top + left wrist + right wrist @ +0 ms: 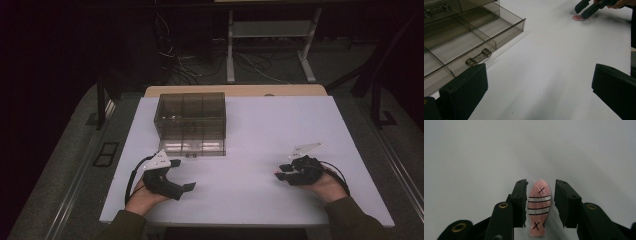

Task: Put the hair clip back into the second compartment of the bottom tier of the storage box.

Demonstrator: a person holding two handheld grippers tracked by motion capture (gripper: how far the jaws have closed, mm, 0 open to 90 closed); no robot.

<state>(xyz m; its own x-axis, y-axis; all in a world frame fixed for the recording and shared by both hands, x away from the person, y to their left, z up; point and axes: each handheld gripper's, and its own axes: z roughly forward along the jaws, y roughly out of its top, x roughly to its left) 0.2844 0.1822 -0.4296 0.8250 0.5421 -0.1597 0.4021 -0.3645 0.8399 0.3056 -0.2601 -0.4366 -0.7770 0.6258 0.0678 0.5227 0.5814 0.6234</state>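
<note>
A small pink fish-shaped piece [539, 207] with black stripes and two crosses lies flat on the white table [260, 130]. My right gripper [540, 183] straddles it, one jaw on each side. The left jaw is almost against its edge, and a thin gap shows at the right jaw. In the high view the fish [276, 173] peeks out at the tip of the right gripper [281, 171], at the front right. My left gripper [184, 174] rests open at the front left with nothing between its jaws. The left gripper view shows its jaws [540, 68] wide apart over bare table.
A smoky transparent drawer box [190, 122] stands at the back left of the table, just beyond my left gripper. Its low drawer with a small handle [478, 57] is close to the left jaw. The table's edges are dark, with a desk frame and cables behind.
</note>
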